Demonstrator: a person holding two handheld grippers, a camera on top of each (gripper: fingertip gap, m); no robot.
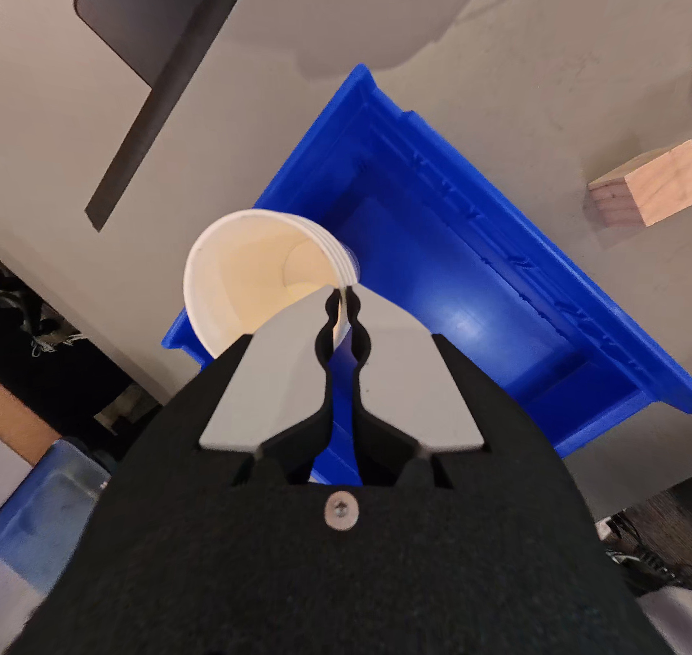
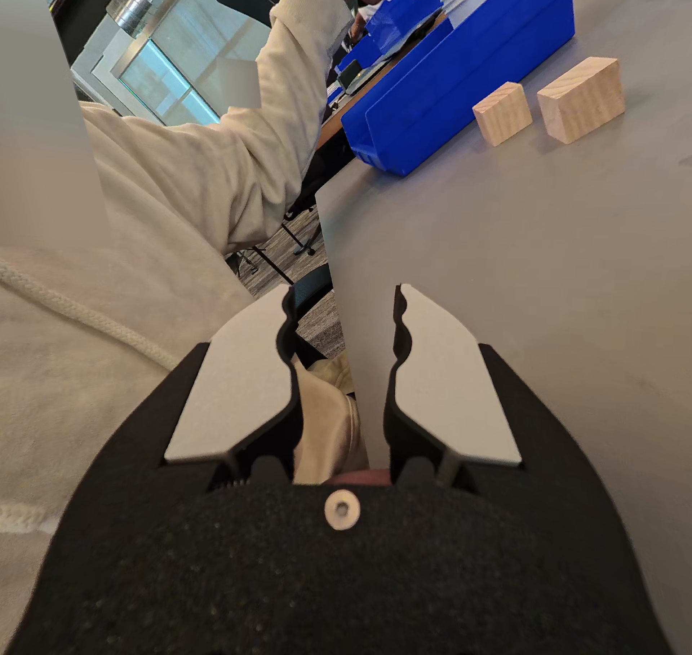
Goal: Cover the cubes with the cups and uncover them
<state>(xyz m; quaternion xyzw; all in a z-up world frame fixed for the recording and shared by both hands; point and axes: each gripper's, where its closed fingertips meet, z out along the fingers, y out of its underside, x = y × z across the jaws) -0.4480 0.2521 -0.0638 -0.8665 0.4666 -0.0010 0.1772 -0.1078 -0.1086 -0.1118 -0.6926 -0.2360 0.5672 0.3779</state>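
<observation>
Cups (image 1: 258, 281): nested white stack, rim clamped between left gripper (image 1: 343, 292) fingers, held over blue bin (image 1: 468, 300); count unclear. Right gripper (image 2: 344, 292) fingers apart, empty. Cubes (image 2: 502, 113), (image 2: 581, 99) on table (image 2: 524, 262) beside bin; one cut off in left view.

White cups (image 1: 243, 281), blue bin (image 1: 468, 318) (pale cubes (image 2: 501, 118))

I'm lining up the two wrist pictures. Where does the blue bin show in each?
Left wrist view: the blue bin fills the centre and right, seen from above, beneath the stacked paper cups gripped by the left gripper.
Right wrist view: upper right, standing on the grey table.
Shared landmark: a wooden block lying beside the bin.
</observation>
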